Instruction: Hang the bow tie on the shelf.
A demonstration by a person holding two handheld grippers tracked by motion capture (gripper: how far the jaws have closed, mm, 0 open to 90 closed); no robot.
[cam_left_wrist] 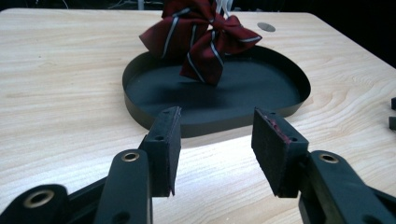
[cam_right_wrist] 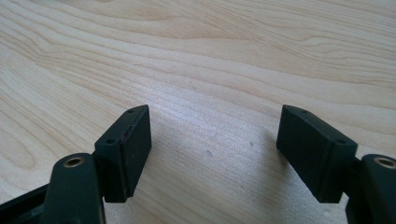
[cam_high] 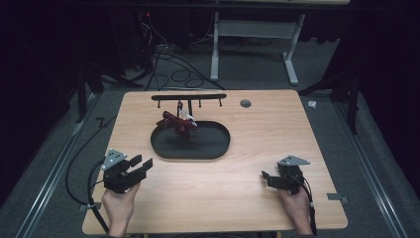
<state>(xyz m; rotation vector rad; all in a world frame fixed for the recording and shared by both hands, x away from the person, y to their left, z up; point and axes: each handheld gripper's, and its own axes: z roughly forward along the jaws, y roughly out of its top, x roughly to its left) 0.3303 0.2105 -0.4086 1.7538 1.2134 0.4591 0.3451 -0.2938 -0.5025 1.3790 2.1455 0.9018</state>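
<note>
Your left gripper's [cam_high: 140, 165] fingers [cam_left_wrist: 164, 140] stand released and empty, as do your right gripper's [cam_high: 268, 178], both low over the counter [cam_high: 233, 198], while the dark red bow [cam_high: 177, 122] hangs from the rack [cam_high: 188, 97] above the black tray [cam_high: 218, 146], so grasping it remains ahead.

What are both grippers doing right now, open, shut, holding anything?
Left gripper: open, holding nothing, aimed at the black tray and the red bow.
Right gripper: open, holding nothing, over the table.

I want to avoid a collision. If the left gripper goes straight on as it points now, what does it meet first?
Probably the near wall of the black tray, straight ahead of the open left gripper; the red striped bow hangs farther back.
</note>
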